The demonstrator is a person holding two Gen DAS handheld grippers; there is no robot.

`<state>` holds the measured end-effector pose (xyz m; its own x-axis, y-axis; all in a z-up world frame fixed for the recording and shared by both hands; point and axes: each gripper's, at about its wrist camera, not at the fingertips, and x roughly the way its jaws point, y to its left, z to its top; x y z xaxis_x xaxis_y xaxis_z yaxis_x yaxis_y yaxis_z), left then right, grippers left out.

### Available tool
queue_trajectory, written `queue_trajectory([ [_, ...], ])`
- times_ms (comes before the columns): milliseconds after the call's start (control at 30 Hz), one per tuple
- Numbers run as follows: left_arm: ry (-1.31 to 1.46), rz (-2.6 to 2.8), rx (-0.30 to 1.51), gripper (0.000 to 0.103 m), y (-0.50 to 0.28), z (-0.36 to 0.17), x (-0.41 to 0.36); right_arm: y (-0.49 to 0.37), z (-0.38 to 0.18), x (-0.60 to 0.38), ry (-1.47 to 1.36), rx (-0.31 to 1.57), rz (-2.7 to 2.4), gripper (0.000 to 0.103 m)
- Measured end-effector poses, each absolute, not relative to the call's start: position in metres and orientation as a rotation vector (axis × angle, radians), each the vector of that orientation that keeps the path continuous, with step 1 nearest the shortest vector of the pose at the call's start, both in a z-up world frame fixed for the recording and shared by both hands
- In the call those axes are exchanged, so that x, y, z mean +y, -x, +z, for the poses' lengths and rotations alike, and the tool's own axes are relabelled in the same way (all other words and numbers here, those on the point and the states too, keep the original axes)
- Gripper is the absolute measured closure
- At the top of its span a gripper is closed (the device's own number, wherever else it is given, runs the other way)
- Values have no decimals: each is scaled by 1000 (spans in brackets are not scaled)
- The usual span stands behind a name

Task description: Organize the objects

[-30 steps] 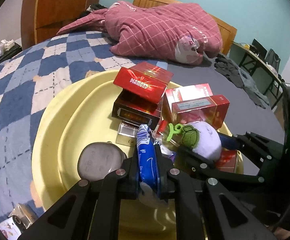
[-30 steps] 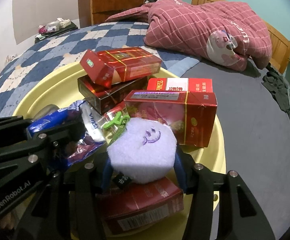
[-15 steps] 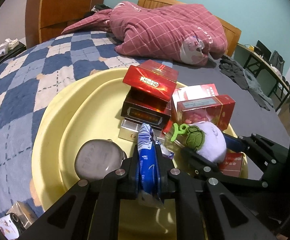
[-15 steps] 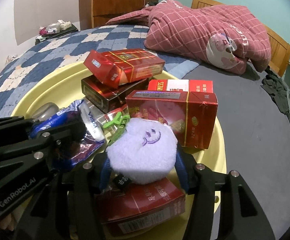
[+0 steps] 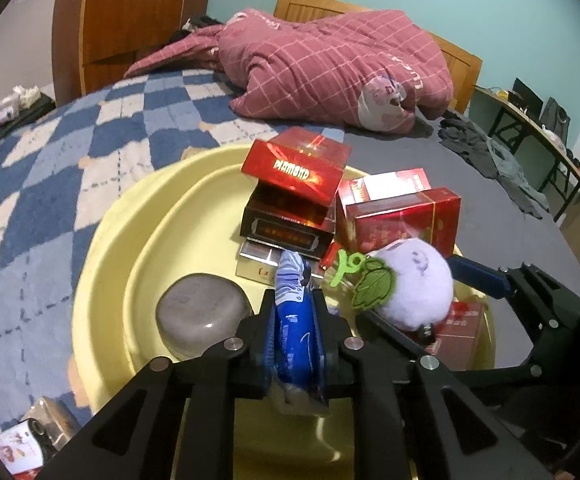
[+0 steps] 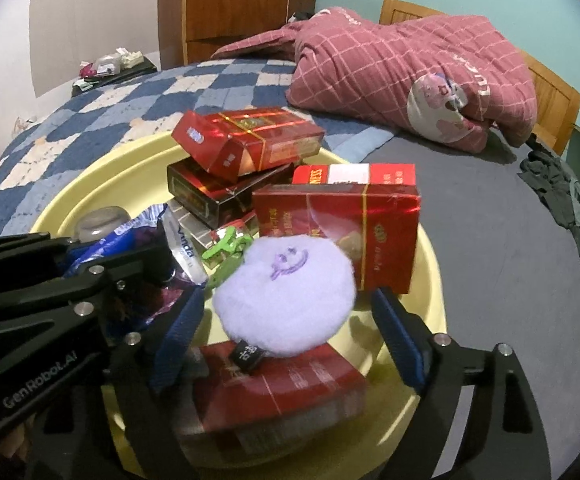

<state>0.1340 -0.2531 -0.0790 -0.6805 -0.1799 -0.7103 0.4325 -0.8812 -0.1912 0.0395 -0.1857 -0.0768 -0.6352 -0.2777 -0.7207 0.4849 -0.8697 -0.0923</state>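
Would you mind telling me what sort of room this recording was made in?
Most likely a bedroom: the yellow basin sits on a bed with a blue checkered blanket, a crumpled pink quilt lies near the wooden headboard, and a wooden wardrobe stands behind.

The blurred red cardboard box [image 6: 278, 396] lies partly under the lilac plush puff [image 6: 286, 292], its print unreadable, and the small silver-capped packet [image 5: 30, 440] is cut off by the picture's edge
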Motion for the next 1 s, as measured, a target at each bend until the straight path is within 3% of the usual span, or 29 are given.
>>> queue_trajectory([
  [33,-1022,-2558,497,81,-135,-78,-253,-40,-76,-185,-1028,390,-2479,15],
  [100,-1009,-2556,510,56,-138,-75,-251,-41,-74,-181,-1026,376,-2473,10],
  [267,-968,-2560,485,51,-148,-60,-238,-46,-67,-172,-1012,360,-2472,4],
  [333,-945,-2555,507,41,-155,-53,-235,-48,-63,-165,-1013,335,-2471,4],
  [400,-917,-2549,525,24,-162,-47,-232,-52,-58,-158,-1010,322,-2464,4],
  [467,-874,-2552,518,22,-173,-37,-226,-58,-51,-147,-994,321,-2459,1],
  [700,-796,-2541,494,1,-206,-21,-191,-82,-39,-112,-1000,318,-2446,0],
  [900,-790,-2517,579,0,-228,-28,-175,-99,-49,-94,-974,350,-2423,0],
  [1000,-796,-2518,515,0,-226,-28,-168,-101,-49,-88,-951,312,-2418,0],
])
